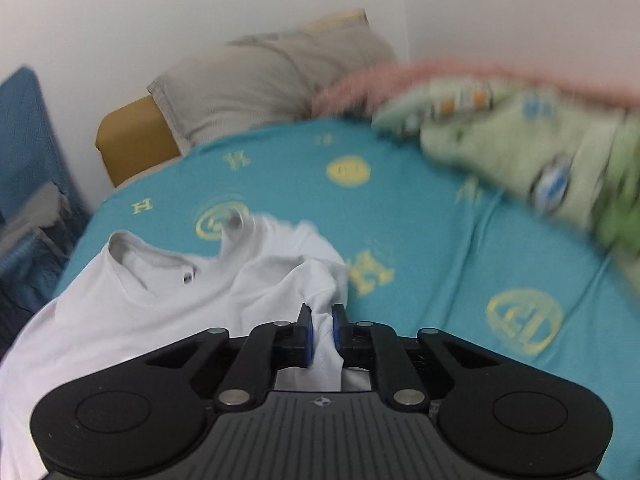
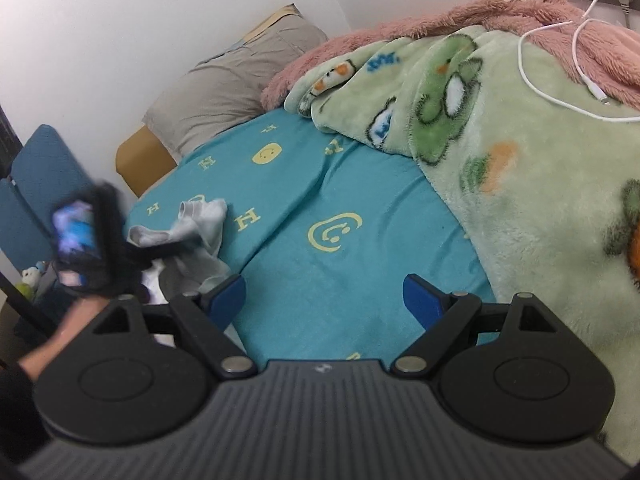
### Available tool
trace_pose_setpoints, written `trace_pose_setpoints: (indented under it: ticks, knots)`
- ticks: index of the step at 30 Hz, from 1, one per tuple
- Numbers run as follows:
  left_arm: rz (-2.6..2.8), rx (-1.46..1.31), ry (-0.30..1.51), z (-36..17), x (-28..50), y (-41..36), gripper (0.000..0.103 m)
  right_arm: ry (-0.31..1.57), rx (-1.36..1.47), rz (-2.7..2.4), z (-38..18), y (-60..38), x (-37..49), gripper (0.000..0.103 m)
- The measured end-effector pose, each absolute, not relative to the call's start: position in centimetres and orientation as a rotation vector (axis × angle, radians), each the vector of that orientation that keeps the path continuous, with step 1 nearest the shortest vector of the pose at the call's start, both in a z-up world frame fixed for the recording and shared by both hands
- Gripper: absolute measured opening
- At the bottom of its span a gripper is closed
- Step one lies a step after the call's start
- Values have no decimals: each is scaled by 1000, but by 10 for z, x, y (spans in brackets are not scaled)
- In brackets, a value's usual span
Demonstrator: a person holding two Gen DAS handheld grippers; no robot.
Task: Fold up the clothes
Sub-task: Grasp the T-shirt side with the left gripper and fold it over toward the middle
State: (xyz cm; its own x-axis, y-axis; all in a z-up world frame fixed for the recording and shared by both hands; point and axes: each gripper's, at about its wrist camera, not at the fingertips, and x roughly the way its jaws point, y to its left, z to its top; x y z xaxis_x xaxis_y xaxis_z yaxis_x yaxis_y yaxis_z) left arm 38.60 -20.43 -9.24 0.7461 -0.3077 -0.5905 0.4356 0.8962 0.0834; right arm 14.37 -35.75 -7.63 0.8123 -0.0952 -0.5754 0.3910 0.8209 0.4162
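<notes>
Left wrist view: left gripper (image 1: 321,322) at 6 o'clock, its 2 blue pads (image 1: 307,330) drawn close together with a bunched fold of the white T-shirt (image 1: 168,304) pinched between them. The shirt lies spread on the teal bedsheet (image 1: 420,208) from 6 o'clock out toward 9 o'clock, grey-lined collar up at about 10 o'clock, a small dark label showing inside the neck. The pinched fold rises off the sheet into the claw. The sheet carries yellow smiley faces and H letters. A grey pillow (image 1: 260,80) sits at 12 o'clock against the white wall, resting on a mustard-yellow bed end (image 1: 132,140) at 10 o'clock. A green cartoon-print blanket (image 1: 520,140), motion-blurred, lies at 2 o'clock with a pink fluffy blanket (image 1: 460,74) along its far edge. Right wrist view: right gripper (image 2: 325,298) at 6 o'clock, jaws spread wide, nothing between them, hanging over bare bedsheet (image 2: 320,184). The T-shirt (image 2: 200,236) shows crumpled at 9 o'clock, near the sheet's edge. The left gripper (image 2: 92,240), blurred, is at 9 o'clock, beside the shirt. The green blanket (image 2: 520,168) fills 1 to 4 o'clock, the pink one (image 2: 480,16) at 1 o'clock, with a white charging cable (image 2: 560,76) looped across both. The pillow (image 2: 232,80) is at 11 o'clock.
</notes>
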Motion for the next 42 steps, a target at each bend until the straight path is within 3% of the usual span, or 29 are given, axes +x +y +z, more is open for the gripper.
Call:
trace_pose_setpoints:
  ticks: [7, 13, 17, 19, 23, 34, 42]
  knots:
    - [-538, -157, 583, -25, 417, -124, 9, 589, 515, -262, -73, -339, 145, 87]
    - [-223, -89, 617, -40, 469, -75, 14, 611, 475, -257, -77, -329, 151, 87]
    - [-92, -153, 691, -69, 479, -37, 54, 631, 466, -255, -83, -329, 157, 87]
    - [-66, -188, 713, -74, 468, -22, 64, 639, 475, -248, -86, -328, 160, 87]
    - [-133, -195, 752, -63, 407, -5, 66, 652, 472, -220, -86, -322, 163, 87]
    - [-402, -179, 803, -61, 129, -36, 71, 592, 376, -127, -63, -296, 125, 87]
    - [-490, -198, 894, -102, 67, -52, 71, 565, 364, -92, -35, -277, 71, 87]
